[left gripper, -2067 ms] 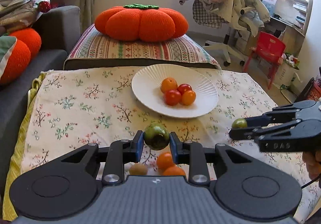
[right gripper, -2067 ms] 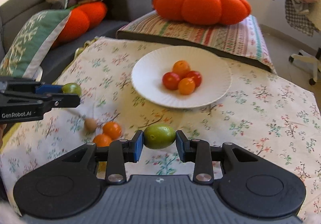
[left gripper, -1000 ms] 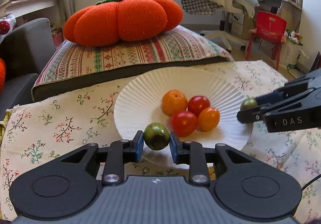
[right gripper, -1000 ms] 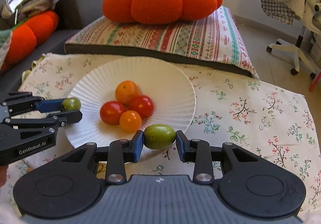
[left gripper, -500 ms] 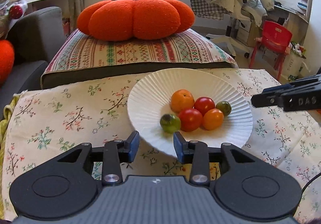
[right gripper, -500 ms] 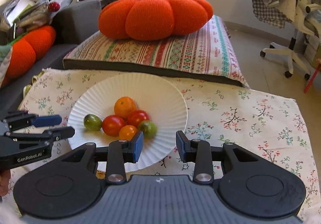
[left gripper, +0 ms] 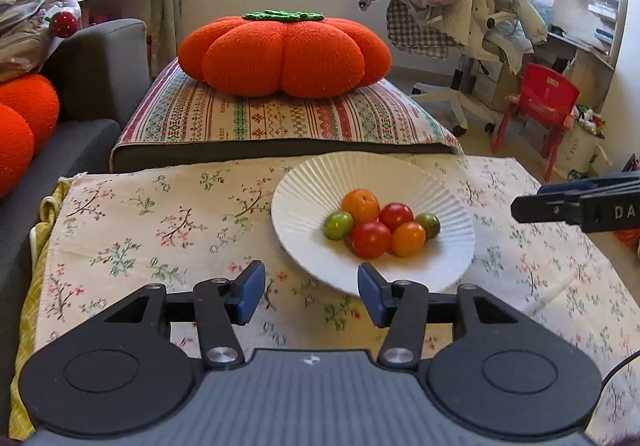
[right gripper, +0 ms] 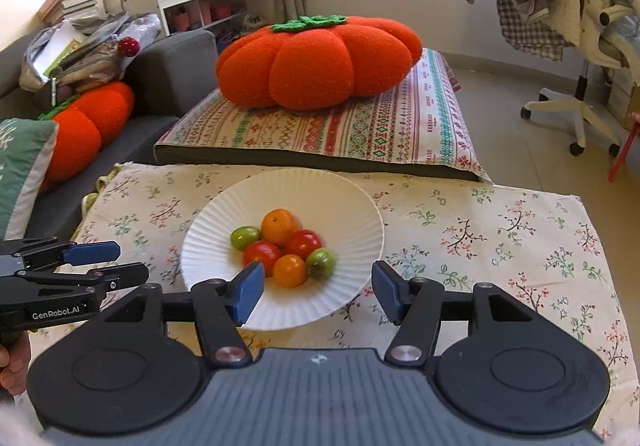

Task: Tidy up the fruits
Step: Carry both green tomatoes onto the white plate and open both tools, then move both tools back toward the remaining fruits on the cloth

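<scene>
A white ribbed plate sits on the floral cloth. It holds several small fruits: an orange one, two red ones, a small orange one and two green ones. My left gripper is open and empty, near the plate's front edge. My right gripper is open and empty, just short of the plate. Each gripper shows at the side of the other's view.
A striped cushion with an orange pumpkin pillow lies behind the cloth. A grey sofa with more pillows stands at the left. An office chair and a red chair stand at the right.
Both grippers opened and let their green fruits go onto the plate, then drew back from it with jaws wider apart.
</scene>
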A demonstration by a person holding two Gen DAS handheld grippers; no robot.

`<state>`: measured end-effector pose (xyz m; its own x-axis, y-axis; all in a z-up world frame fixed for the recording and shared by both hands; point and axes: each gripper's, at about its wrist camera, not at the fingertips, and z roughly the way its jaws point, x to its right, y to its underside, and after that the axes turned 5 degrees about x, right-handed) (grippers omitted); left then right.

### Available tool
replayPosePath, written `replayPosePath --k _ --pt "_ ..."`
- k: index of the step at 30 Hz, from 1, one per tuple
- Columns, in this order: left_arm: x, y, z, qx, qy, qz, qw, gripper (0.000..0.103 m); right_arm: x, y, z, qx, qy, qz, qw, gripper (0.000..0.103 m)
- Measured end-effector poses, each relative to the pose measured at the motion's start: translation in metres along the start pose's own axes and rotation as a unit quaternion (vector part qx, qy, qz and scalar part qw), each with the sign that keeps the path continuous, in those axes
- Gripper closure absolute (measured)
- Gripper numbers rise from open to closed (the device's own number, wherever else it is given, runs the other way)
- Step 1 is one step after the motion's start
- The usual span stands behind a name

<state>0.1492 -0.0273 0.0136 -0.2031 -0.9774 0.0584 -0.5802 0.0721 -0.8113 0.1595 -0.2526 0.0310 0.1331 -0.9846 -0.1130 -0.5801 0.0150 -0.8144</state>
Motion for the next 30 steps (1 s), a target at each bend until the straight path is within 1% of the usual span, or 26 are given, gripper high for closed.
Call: replayPosePath --k 3,6,7,8,9,12,16,18,20,23,27,30 --pt "0.000 0.005 -0.008 -0.005 -0.001 0.000 1.0000 0.065 -0.001 0.003 -0.009 0.000 -0.014 -0.005 1.000 0.047" --pt "-0.003 0.009 -0.018 -0.011 -0.001 -0.015 0.9998 0.065 -0.003 0.005 -0.017 0.003 -0.031 -0.003 1.000 0.046" --pt "-0.004 0.011 -0.022 -0.012 -0.001 -0.019 0.9997 0.065 -0.004 0.006 -0.019 0.003 -0.035 -0.002 0.999 0.045" --pt "-0.004 0.012 -0.026 -0.013 -0.001 -0.022 0.9997 0.065 -0.005 0.006 -0.019 0.001 -0.038 -0.003 0.999 0.039" --pt "-0.005 0.014 -0.029 -0.013 -0.001 -0.023 0.9996 0.065 -0.008 0.008 -0.021 0.000 -0.039 -0.006 0.999 0.037" --pt "-0.006 0.019 -0.039 -0.011 -0.006 -0.025 0.9996 0.062 -0.016 0.012 -0.026 -0.001 -0.044 -0.017 0.999 0.037" --pt "-0.009 0.024 -0.047 -0.014 -0.013 -0.035 0.9992 0.058 -0.023 0.015 -0.038 0.004 -0.061 -0.014 0.998 0.036" --pt "-0.011 0.026 -0.050 -0.015 -0.014 -0.041 0.9989 0.054 -0.025 0.018 -0.046 0.010 -0.071 -0.009 0.997 0.027" --pt "-0.012 0.029 -0.053 -0.015 -0.018 -0.039 0.9990 0.051 -0.028 0.021 -0.050 0.009 -0.077 -0.010 0.997 0.026" --pt "-0.013 0.033 -0.055 -0.022 -0.027 -0.040 0.9986 0.050 -0.031 0.026 -0.054 0.006 -0.081 -0.013 0.997 0.026" --pt "-0.016 0.037 -0.054 -0.035 -0.025 -0.052 0.9977 0.050 -0.032 0.029 -0.053 0.001 -0.088 -0.010 0.996 0.026" --pt "-0.015 0.040 -0.053 -0.043 -0.029 -0.050 0.9974 0.047 -0.031 0.031 -0.051 -0.008 -0.100 -0.001 0.995 0.026"
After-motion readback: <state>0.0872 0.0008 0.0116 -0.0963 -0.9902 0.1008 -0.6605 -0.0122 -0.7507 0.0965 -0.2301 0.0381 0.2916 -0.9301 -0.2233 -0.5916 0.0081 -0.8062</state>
